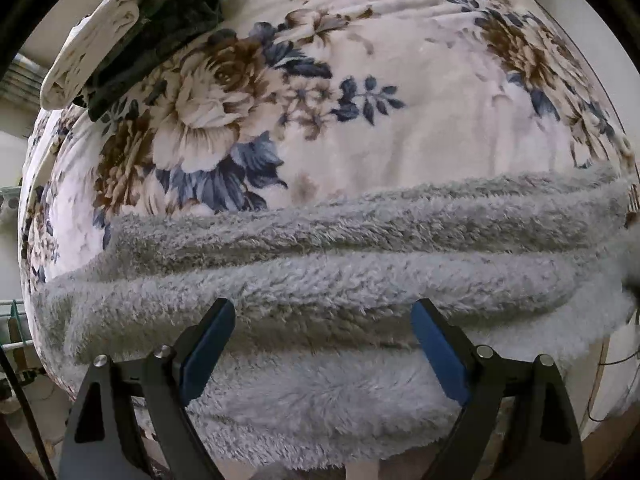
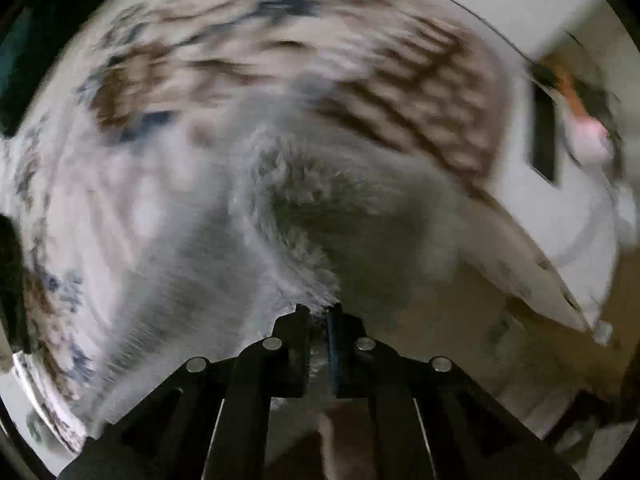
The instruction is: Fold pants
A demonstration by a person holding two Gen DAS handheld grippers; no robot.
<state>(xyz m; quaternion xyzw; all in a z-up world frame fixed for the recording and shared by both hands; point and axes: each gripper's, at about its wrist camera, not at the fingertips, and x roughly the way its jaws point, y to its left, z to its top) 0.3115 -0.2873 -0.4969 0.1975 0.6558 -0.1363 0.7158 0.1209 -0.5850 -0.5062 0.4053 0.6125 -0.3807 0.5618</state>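
Observation:
Fluffy grey pants (image 1: 320,276) lie in long ridges across a floral blanket (image 1: 400,100) on a bed. My left gripper (image 1: 322,312) is open, its blue-padded fingers (image 1: 208,344) spread just above the near part of the pants, holding nothing. In the blurred right wrist view, my right gripper (image 2: 319,312) is shut on an edge of the grey pants (image 2: 340,216) and lifts it off the blanket (image 2: 200,60).
A pile of folded white and dark green clothes (image 1: 132,36) sits at the blanket's far left corner. The bed's right edge (image 2: 532,264) drops to a tan floor (image 2: 460,340). A white wall with a dark opening (image 2: 544,136) is at right.

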